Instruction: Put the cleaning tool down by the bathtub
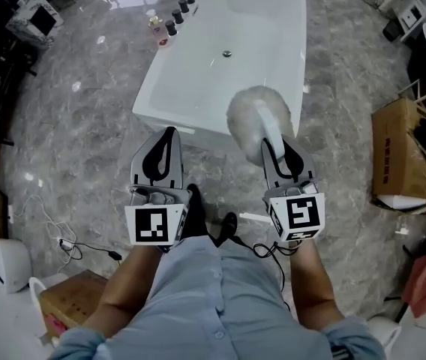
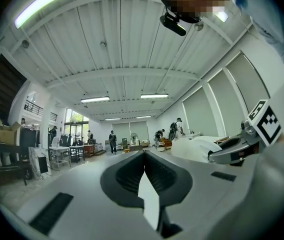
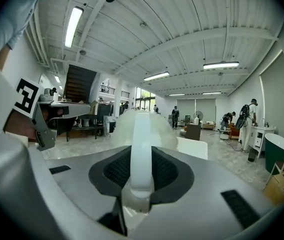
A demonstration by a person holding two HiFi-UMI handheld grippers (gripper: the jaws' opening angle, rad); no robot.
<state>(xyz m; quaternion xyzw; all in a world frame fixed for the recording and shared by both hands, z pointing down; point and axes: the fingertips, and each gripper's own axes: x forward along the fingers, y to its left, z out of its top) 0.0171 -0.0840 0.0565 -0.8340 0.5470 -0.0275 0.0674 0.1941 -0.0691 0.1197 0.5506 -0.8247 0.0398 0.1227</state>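
I have the tool in the right gripper. Its fingers are clamped on the white handle, and the fluffy head sticks out ahead, over the near corner of the tub. The left gripper carries nothing; its fingers are together at the tips.

As I judge it, the step is the carry to the tub and the set-down on the floor beside it. I would keep the head outside the rim so the tool does not end up in the basin. Then I would lower the right gripper close to the tub wall until the head rests on the floor, and let go only once the tool is supported. The handle looks smooth and the head soft and light, so I expect it to tip or roll if released in the air. The left gripper should stay off to its own side.

The floor is glossy grey marble, so it is probably slippery for a light tool. A cable lies on it at the left, and a cardboard box stands at the right. Small bottles stand on the tub's far rim.

The room is a big hall with a ribbed white ceiling and strip lights. People stand far off at the back.
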